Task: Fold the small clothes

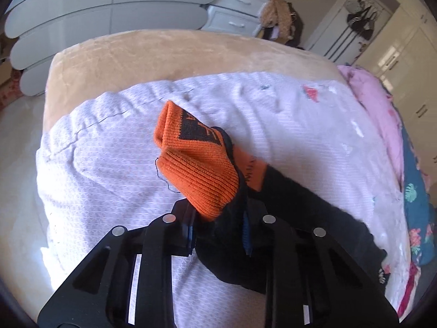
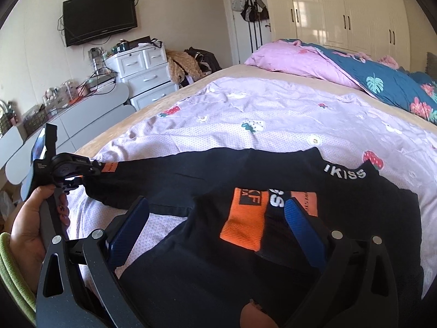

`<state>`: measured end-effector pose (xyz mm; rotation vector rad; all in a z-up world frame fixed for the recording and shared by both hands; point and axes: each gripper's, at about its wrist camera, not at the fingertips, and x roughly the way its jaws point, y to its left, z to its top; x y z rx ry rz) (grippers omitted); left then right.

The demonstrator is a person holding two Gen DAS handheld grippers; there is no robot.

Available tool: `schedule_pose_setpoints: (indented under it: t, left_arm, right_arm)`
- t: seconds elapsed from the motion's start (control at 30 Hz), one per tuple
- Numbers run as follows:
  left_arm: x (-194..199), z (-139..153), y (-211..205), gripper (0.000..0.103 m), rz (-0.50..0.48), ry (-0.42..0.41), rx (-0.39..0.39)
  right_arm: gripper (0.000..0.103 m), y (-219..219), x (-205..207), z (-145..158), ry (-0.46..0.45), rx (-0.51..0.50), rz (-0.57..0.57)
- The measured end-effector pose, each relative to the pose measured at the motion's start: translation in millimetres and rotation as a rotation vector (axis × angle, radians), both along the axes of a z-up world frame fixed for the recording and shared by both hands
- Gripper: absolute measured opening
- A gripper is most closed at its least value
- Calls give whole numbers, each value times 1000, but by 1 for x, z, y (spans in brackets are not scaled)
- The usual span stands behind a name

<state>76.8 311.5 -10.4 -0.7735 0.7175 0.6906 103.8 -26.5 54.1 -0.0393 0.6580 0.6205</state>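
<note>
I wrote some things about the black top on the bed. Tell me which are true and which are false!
1. The left gripper has its jaws closed on an orange cuff. True.
2. The right gripper is clamped shut. False: its jaws stand wide open above the black top.
3. The top lies on a lilac sheet. True.
4. The television shows a cartoon. False: its screen is dark.

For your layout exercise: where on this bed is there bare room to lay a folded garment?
Free: the lilac patterned cover between the black orange-cuffed top and the pink pillow; also the tan blanket strip at the bed's edge. Crowded: the near side, under the top and both grippers.
</note>
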Motion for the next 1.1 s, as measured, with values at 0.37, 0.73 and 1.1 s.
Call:
schedule_pose_setpoints:
  t: [0.37,0.73,1.1]
  left_arm:
    - [-1,47,-47,16,-176,-142,86]
    - [13,66,-83,15,-290,-205,155]
    - [22,78,-121,15,-396,-251,192]
  right_arm:
    - [98,-56,-3,-3,19,1,-137]
    - [98,-108,5,0,43,12,-245]
    - [98,-161,15,0,79,70,-357]
